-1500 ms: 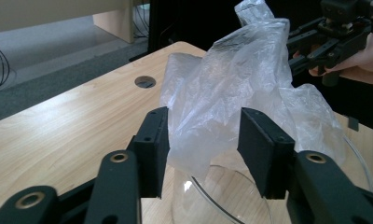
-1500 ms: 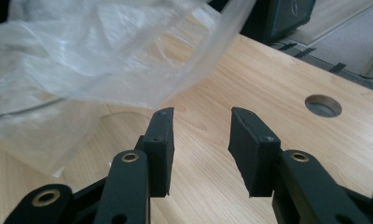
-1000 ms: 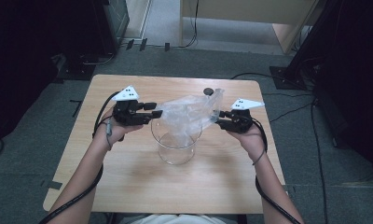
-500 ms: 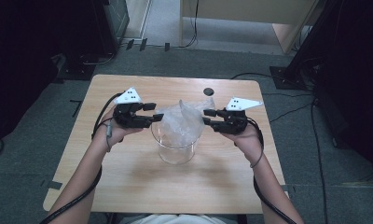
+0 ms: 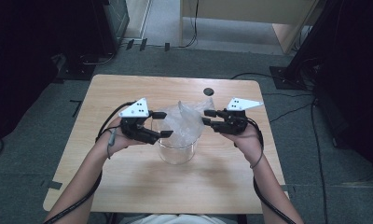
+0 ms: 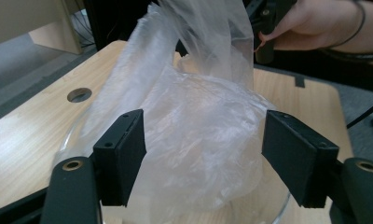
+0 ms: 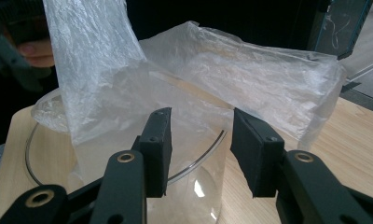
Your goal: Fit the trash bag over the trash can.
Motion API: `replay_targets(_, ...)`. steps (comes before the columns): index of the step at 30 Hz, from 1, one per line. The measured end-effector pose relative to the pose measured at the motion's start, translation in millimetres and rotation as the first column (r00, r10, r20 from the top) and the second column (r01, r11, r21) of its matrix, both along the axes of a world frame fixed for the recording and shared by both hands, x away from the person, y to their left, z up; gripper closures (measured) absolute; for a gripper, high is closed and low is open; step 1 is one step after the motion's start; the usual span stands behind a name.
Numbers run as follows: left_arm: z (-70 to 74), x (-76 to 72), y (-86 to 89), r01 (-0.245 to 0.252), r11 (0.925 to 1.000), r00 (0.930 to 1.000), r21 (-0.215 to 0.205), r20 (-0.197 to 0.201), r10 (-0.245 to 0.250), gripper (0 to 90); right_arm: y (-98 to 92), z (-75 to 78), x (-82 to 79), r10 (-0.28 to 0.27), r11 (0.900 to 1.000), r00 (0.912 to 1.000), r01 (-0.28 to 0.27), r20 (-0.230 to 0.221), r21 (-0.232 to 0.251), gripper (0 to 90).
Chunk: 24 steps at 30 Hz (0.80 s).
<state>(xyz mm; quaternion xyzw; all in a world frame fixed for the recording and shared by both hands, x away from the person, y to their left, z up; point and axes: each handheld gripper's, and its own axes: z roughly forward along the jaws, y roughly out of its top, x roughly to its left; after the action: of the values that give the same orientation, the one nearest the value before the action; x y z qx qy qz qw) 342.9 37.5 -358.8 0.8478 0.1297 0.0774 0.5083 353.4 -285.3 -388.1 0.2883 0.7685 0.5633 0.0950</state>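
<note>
A clear glass bowl (image 5: 176,151) stands mid-table with a crumpled clear plastic bag (image 5: 182,122) rising out of it. My left gripper (image 5: 162,124) is at the bowl's left rim. Its jaws have just been opening, and in the left gripper view they (image 6: 203,156) stand wide on either side of the bag (image 6: 198,116) without pinching it. My right gripper (image 5: 206,117) hovers at the bag's right edge. In the right gripper view its jaws (image 7: 201,151) are apart, nothing pinched, with the bowl's glass (image 7: 194,186) and the bag (image 7: 105,84) just beyond them.
The wooden table (image 5: 128,88) has a round cable hole (image 5: 208,91) behind the bowl. Cables trail from both grippers toward the person. Grey floor, dark equipment stands and a wooden cabinet surround the table. The other hand (image 6: 310,28) shows beyond the bag.
The bag was stretched sideways between the grippers; now it stands bunched over the bowl. Both grippers have come in toward the bowl, and the left jaws have widened.
</note>
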Motion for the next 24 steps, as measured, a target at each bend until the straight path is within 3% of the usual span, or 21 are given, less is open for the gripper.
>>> replay_targets(3, -6.7, -1.1, -6.5, 0.006, 0.9995, 0.9985, 0.03, 0.054, -0.007, 47.3, 0.7, -0.2, -0.2, 0.005, 1.0, 1.0, -0.005, -0.001, 0.002, 58.4)
replay_targets(5, -9.1, 0.2, -8.2, -0.027, 0.9988, 0.9982, 0.041, 0.055, 0.025, 58.3, 1.5, -0.1, -0.2, 0.01, 1.0, 1.0, -0.01, -0.001, 0.002, 58.4)
replay_targets(10, -10.9, 8.4, -2.8, -0.119, 0.9923, 0.9918, 0.034, -0.043, 0.12, 88.5, 2.8, 0.0, -0.3, 0.013, 1.0, 0.9999, -0.013, -0.002, -0.001, 58.7)
replay_targets(14, -7.3, 12.5, 7.8, -0.142, 0.9892, 0.9878, -0.036, -0.069, 0.14, 90.0, 2.8, 0.2, -0.4, 0.013, 1.0, 0.9999, -0.013, -0.003, -0.001, 58.8)
replay_targets(18, -1.9, 14.5, 17.3, -0.162, 0.9843, 0.9855, -0.069, -0.062, 0.158, 90.0, 1.6, 0.5, -0.2, 0.011, 1.0, 0.9999, -0.011, -0.004, 0.0, 58.9)
replay_targets(24, 2.2, 19.4, 31.1, -0.214, 0.9683, 0.976, -0.129, -0.071, 0.206, 90.0, 1.2, 0.8, -1.2, 0.02, 1.0, 0.9998, -0.02, -0.002, -0.001, 59.0)
